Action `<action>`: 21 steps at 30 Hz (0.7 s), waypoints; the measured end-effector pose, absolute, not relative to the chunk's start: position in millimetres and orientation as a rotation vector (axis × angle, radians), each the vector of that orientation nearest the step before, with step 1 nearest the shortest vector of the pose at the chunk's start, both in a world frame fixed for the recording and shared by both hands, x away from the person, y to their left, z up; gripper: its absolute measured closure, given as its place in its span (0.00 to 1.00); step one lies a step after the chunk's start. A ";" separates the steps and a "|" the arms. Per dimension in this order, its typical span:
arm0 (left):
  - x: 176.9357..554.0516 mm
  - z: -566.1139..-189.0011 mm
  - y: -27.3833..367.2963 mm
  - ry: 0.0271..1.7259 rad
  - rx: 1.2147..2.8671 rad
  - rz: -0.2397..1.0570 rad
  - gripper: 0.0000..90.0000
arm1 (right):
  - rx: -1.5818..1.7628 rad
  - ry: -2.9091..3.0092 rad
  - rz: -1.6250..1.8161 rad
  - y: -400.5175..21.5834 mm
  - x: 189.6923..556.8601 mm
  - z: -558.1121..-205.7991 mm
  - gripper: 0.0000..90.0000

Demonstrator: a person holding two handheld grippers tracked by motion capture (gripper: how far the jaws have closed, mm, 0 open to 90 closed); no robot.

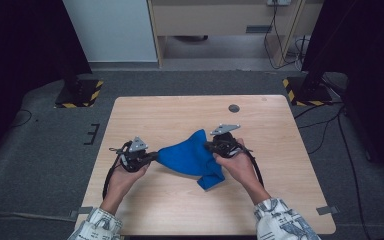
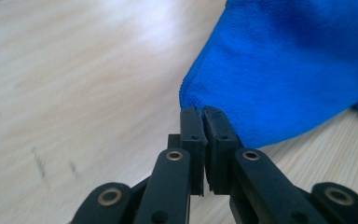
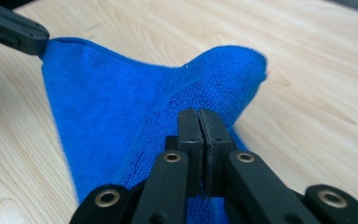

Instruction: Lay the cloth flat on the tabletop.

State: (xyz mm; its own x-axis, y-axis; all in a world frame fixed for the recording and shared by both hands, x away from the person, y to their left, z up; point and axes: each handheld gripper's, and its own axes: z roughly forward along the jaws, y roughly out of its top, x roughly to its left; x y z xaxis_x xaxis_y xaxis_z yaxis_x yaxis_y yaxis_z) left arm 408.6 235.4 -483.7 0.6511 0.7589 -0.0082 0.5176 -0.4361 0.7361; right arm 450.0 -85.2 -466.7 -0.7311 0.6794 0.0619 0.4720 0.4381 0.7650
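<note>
Item 1. Right hand-held gripper [image 3: 199, 114]: nearest the lens in its own view, black jaws pressed together, pinching a raised fold of the cloth. In the high view it sits right of centre on the worktop, held in the person's right hand [image 1: 240, 167].

Item 2. Left hand-held gripper [image 2: 204, 112]: jaws pressed together, pinching a hemmed corner of the cloth at the pad tips. In the high view it sits left of centre, pointing toward the other gripper.

Item 3. Blue cloth [image 1: 192, 155]: microfibre, one piece, near the middle of the worktop. It spans the gap between the two grippers, lifted into a peak on the side away from the person, with a loose tail hanging down to the worktop just below the right gripper.

Item 4. Worktop [image 1: 180, 112]: pale wood grain, with a round grey cap [image 1: 234, 108] toward the far edge, well apart from the cloth.

Handling note. The step in hand appears to be lifting and spreading the cloth. Judged best done by keeping both pinches firm, raising the two grippers evenly and drawing them apart until the edge between them runs taut. The left grip is shallow, right at the corner; a sharp tug could slip it free.
</note>
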 end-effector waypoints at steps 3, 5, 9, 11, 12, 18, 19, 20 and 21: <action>409.6 -491.6 244.2 1.025 2.174 0.423 0.97 | 1.014 2.467 1.140 -72.0 457.2 -483.0 0.98; 408.8 -493.2 249.7 1.035 2.186 0.424 0.97 | 1.011 2.493 1.127 -61.4 459.8 -493.9 0.97; 409.9 -495.6 259.2 1.060 2.184 0.425 0.97 | 0.983 2.524 1.098 -46.4 458.2 -502.6 0.80; 410.2 -496.9 262.7 1.071 2.184 0.428 0.97 | 1.015 2.499 1.119 -48.7 458.7 -498.2 0.72; 410.1 -497.0 264.9 1.076 2.186 0.434 0.97 | 1.029 2.484 1.126 -51.3 459.1 -495.5 0.68; 408.8 -496.4 275.3 1.105 2.175 0.451 0.97 | 1.080 2.401 1.114 -71.6 464.4 -481.6 0.60; 408.8 -496.5 277.2 1.106 2.173 0.452 0.97 | 1.094 2.392 1.115 -73.4 466.1 -481.1 0.61; 408.8 -497.2 278.7 1.113 2.171 0.449 0.97 | 1.099 2.389 1.109 -75.6 468.7 -481.0 0.61; 409.2 -497.9 279.7 1.116 2.170 0.451 0.97 | 1.118 2.389 1.097 -77.1 471.2 -482.1 0.63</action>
